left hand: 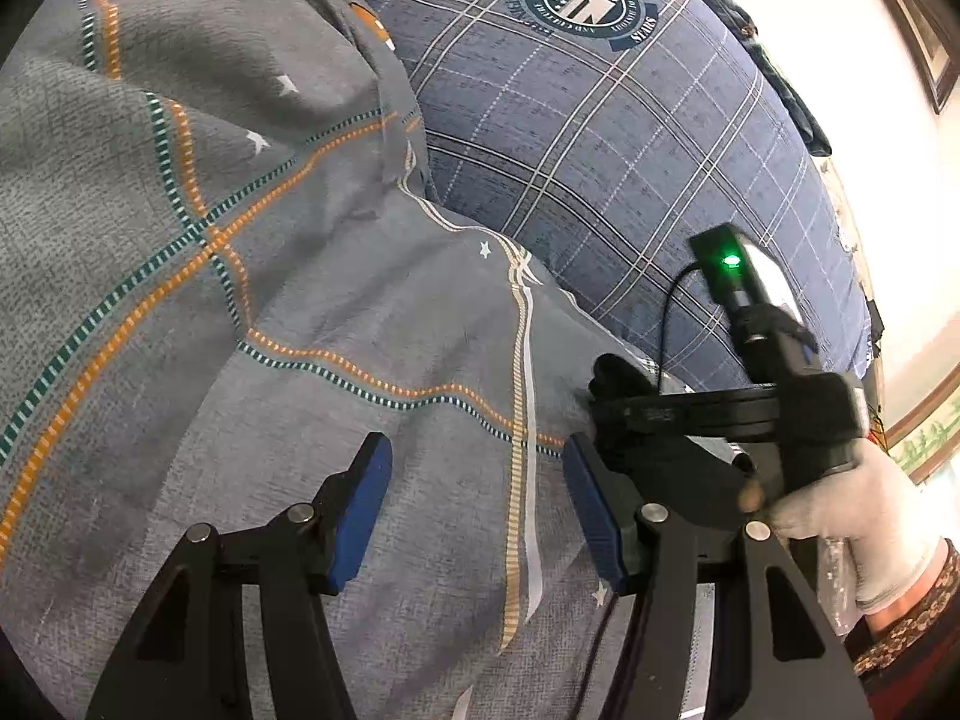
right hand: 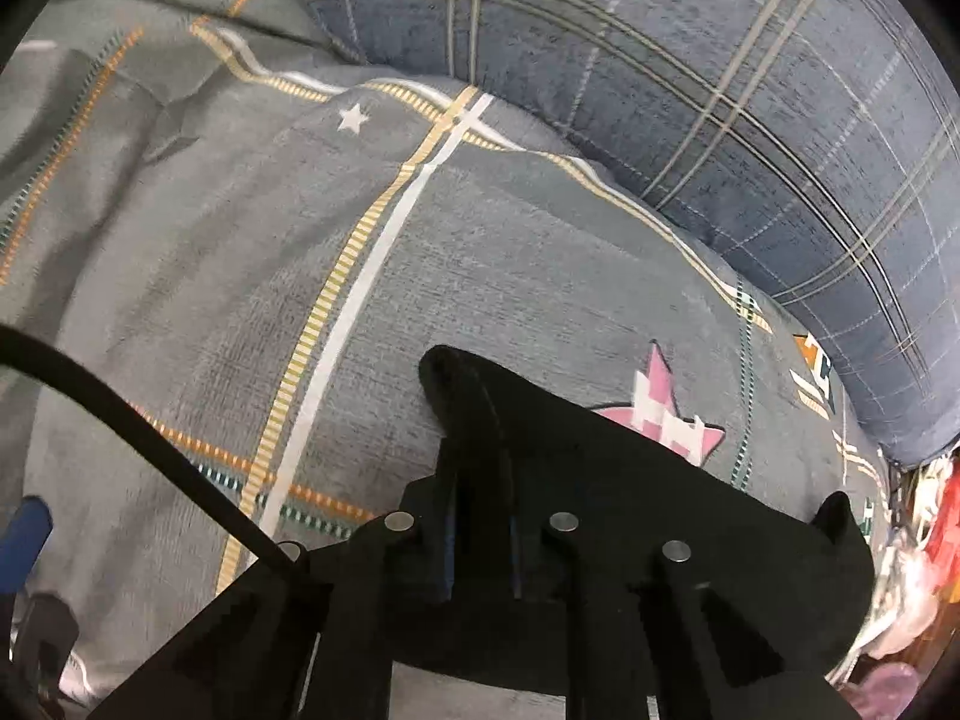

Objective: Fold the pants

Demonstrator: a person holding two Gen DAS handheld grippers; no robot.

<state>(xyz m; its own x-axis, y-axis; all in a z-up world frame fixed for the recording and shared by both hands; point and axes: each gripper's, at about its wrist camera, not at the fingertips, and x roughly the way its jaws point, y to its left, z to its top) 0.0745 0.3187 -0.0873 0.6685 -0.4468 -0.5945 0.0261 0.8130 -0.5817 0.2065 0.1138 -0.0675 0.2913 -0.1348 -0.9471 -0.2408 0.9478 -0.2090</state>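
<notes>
A bedroom in a home is shown. A bed is covered by a soft grey quilt [left hand: 252, 276] with orange and green lines and small white stars. A big blue checked pillow [left hand: 612, 138] with a round badge is seen at 1 o'clock. A wooden picture frame [left hand: 918, 30] on a pale wall is seen at 2 o'clock. Bright cloth things [right hand: 924, 546] are piled at 4 o'clock.
</notes>
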